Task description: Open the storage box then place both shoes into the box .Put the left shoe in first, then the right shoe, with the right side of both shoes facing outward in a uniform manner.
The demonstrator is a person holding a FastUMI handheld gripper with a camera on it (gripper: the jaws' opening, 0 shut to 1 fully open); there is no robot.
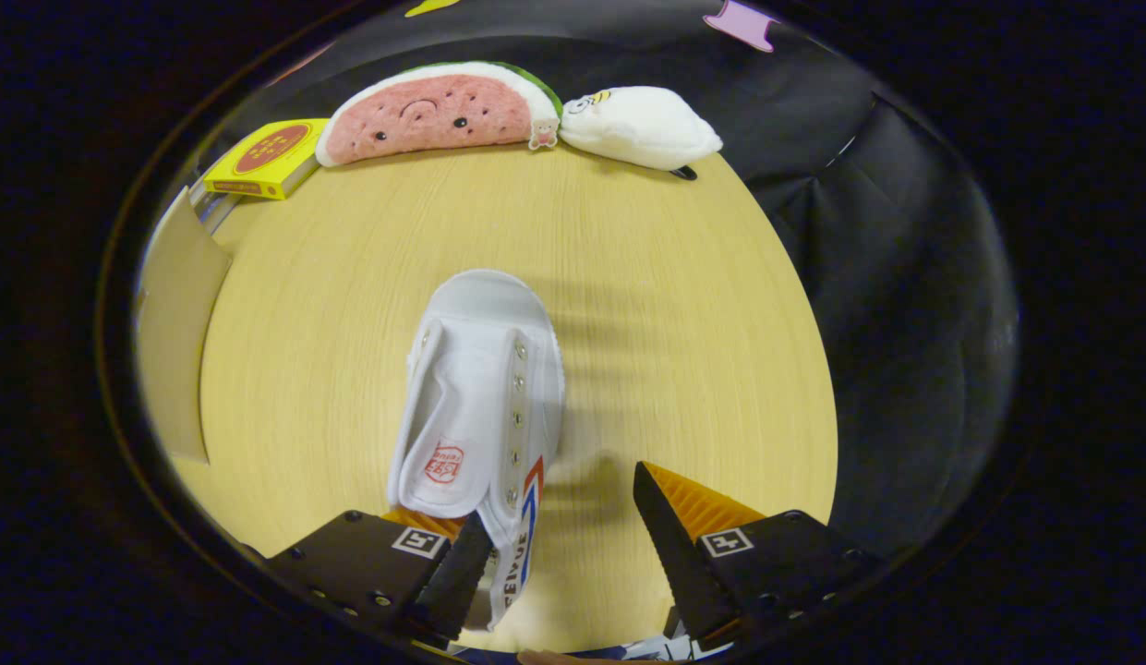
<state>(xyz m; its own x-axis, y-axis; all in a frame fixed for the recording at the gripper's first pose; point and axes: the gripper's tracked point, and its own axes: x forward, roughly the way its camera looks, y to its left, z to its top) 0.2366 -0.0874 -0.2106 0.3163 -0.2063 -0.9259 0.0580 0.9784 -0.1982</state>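
At your far left a pale flat cardboard panel (pixel 171 332) stands at the edge of the round light-wood table (pixel 683 369); it may be part of the storage box, but you cannot be sure from here. Behind it lies a flat yellow carton with a red disc on its lid (pixel 263 159), then a pink plush watermelon slice with a stitched face (pixel 434 113), then a white plush bee toy (pixel 639 126). Nearer you, the white canvas lace-less shoe with metal eyelets and a red-and-blue side stripe (pixel 485 397) lies on the table, toe pointing away, heel just between your fingers. Your gripper (pixel 559 540) stands spread wide: the left finger (pixel 457 577) sits at the shoe's heel collar, perhaps touching it, while the right finger (pixel 669 545) is well clear over bare wood, so nothing is clamped. Expect the shoe to be light, with soft, floppy canvas that folds under pressure and a firmer rubber sole. Take it across the heel, where the counter and sole give stiffness, rather than by the loose tongue.
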